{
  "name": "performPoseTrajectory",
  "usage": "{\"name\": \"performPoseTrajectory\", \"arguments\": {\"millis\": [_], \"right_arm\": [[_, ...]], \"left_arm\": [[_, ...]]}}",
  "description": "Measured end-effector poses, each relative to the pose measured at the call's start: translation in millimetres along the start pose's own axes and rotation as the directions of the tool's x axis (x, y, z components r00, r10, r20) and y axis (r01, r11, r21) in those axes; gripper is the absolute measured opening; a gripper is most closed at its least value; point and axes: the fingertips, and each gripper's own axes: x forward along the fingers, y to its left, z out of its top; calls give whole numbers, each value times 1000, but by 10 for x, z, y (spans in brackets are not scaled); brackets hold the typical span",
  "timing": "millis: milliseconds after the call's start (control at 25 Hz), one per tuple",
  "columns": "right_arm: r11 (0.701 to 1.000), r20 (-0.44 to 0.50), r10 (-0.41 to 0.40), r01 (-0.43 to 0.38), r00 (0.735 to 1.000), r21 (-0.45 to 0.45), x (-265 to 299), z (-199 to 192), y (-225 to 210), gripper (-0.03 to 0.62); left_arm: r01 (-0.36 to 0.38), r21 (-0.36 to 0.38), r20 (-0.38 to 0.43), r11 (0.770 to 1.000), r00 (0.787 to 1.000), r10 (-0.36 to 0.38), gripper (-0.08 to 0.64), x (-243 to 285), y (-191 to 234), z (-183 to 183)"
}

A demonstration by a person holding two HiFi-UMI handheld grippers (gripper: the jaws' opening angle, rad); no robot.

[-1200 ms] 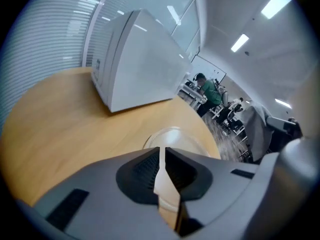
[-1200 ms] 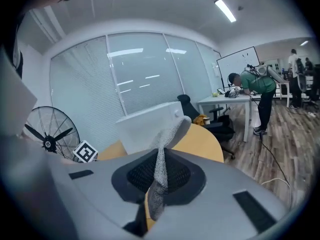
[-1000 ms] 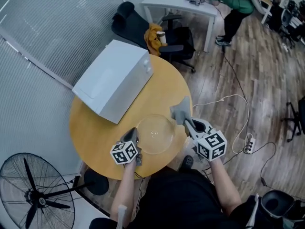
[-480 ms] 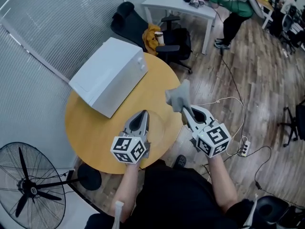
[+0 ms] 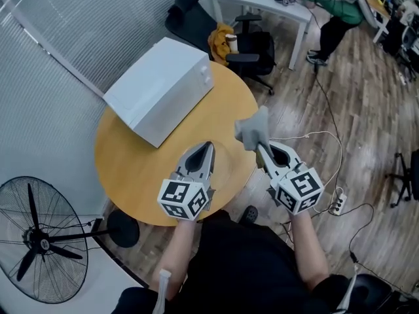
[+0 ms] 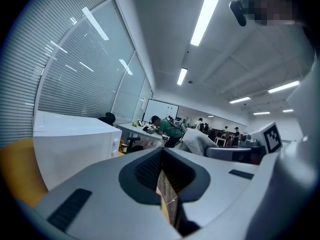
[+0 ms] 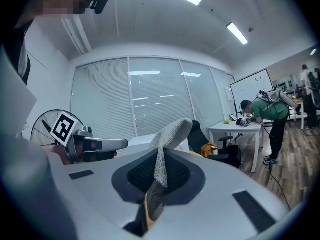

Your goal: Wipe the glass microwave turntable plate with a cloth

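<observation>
The left gripper (image 5: 205,150) is held above the desk (image 5: 131,169), its fingers clenched on the rim of the glass plate (image 5: 226,167), which is seen only faintly there. To the right, the grey cloth (image 5: 253,129) is pinched in the fingers of the right gripper (image 5: 260,149), apart from the plate. Wiping is judged not yet begun: the cloth must next be brought onto the glass while the plate is kept steady.

Cloth: grey, nubbly fabric (image 5: 252,128).
Cloth state: pinched at its lower end in the right claw (image 5: 260,149). The free end stands up and folds over above the tips, clear of the table (image 5: 131,156).
Plate: clear glass, round, seen only as a faint outline (image 5: 226,169) over the table's near edge.
Plate pose: cannot tell whether it is resting or lifted.
</observation>
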Motion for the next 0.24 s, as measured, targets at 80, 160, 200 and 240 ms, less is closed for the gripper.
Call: {"name": "performPoseTrajectory", "arguments": {"millis": [80,160,200,240], "right_arm": [[1000,-5,4,-4,1000,-5,13,-13,8,21],[1000,-11,8,-8,1000,-10,32,-20,13,21],[1000,-14,10,-10,1000,-12,40,-26,15,21],[1000,-17,11,-12,1000,-13,47,-31,18,20]], "left_arm": [[-2,-4,7,1000,1000,2,-3,-6,9,18],[-8,-6,8,1000,1000,8,-3,-13,33,24],[-11,-6,8,1000,1000,11,-3,-18,43,24],[-13,-6,8,1000,1000,14,-3,-22,53,24]]}}
